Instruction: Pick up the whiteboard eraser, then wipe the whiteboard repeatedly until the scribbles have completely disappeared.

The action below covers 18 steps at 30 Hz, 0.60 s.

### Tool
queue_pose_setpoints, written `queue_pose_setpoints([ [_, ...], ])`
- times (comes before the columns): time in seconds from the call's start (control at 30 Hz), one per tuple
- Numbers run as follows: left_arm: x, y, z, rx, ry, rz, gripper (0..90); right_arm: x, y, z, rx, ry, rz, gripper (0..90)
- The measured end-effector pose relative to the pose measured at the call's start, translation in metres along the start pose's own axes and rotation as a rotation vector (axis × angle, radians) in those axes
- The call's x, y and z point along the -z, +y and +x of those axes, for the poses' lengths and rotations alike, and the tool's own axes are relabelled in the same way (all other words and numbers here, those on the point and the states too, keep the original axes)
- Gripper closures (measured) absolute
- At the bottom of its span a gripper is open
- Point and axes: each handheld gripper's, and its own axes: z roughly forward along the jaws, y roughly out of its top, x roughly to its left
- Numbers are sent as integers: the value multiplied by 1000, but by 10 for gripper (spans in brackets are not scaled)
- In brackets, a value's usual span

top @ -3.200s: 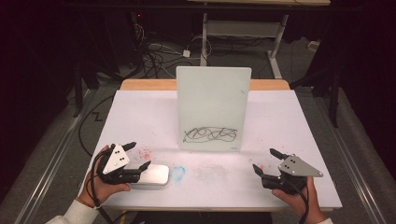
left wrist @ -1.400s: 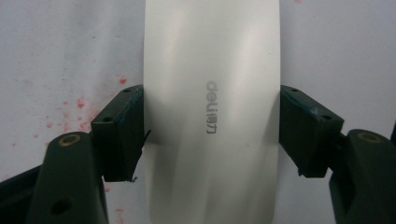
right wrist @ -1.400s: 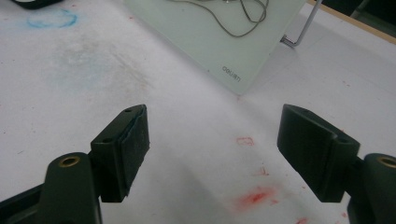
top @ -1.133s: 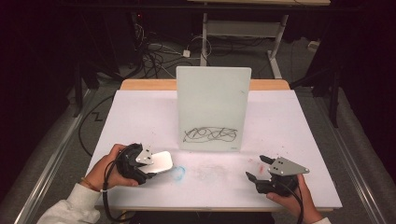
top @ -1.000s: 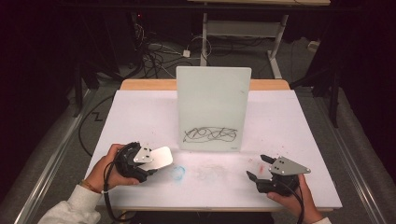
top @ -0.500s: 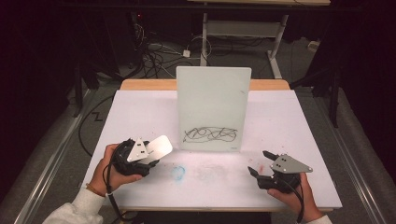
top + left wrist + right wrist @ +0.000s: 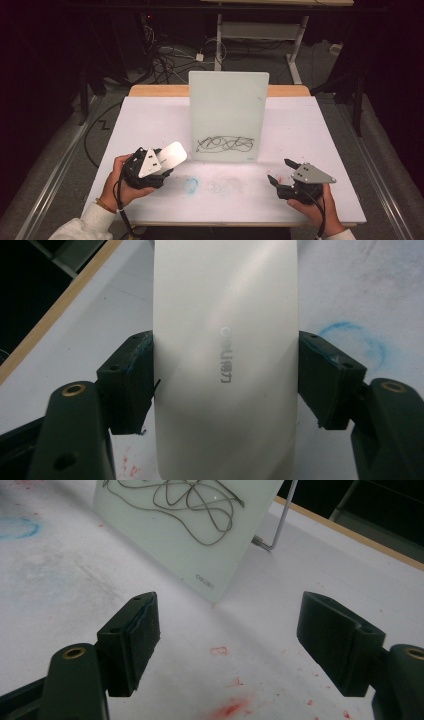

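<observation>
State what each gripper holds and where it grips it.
The left gripper clamps a white whiteboard eraser across its two long sides, lifted off the table. The right gripper is open, holding nothing.

**White table, upright board, colour smudges**

Covered in white across the whole top (image 7: 305, 125), with a strip of bare wood (image 7: 160, 90) along the far edge. Standing upright near the far middle, a pale glass board (image 7: 227, 105), scribbled with dark loops low on its face, propped from behind by a thin metal leg (image 7: 282, 515) touching the surface. In front of the board, a blue ring-shaped smudge (image 7: 190, 184) on the white cover, with a faint grey smear (image 7: 222, 184) just beside it. Toward the right near side, small red marks and flecks (image 7: 227, 707) scattered across the cover.
</observation>
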Motion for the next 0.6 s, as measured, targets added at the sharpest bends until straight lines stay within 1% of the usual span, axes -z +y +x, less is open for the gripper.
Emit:
queue_pose_setpoints([
  [0.13, 1, 4, -5, -10, 1, -15, 293, 1, 0, 1, 6, 5, -5, 257],
  [0.2, 1, 6, -8, -23, 7, -19, 293, 1, 1, 1, 5, 1, -6, 258],
  [0.23, 1, 6, -8, -23, 7, -19, 293, 1, 1, 1, 5, 1, -7, 258],
  [0.3, 2, 10, -12, -36, 26, -31, 293, 0, 1, 1, 7, -1, -6, 260],
  [0.37, 2, 12, -14, -43, 35, -38, 292, -1, 1, 1, 7, -9, -6, 284],
  [0.5, -3, 19, -20, -40, 79, -44, 292, 0, 0, 2, 7, -15, -7, 262],
  [0.6, -7, 26, -23, -57, 96, -57, 293, 2, 0, 2, 6, -20, -11, 260],
])
